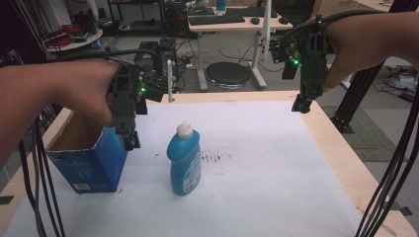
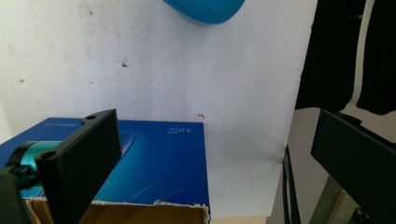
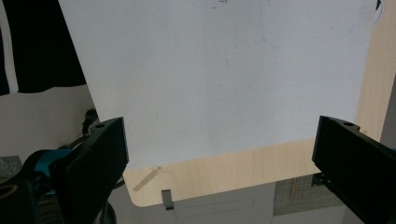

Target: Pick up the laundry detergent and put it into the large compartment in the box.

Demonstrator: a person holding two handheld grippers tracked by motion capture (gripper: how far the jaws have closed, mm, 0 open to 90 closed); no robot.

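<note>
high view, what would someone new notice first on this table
The eye lands first on the upright blue plastic bottle with a white cap, standing near the middle of the white table sheet. Left of it sits an open-topped blue cardboard box, with the left gripper hovering over its near corner, jaws open. The right gripper hangs open over the table's far right edge.
</note>
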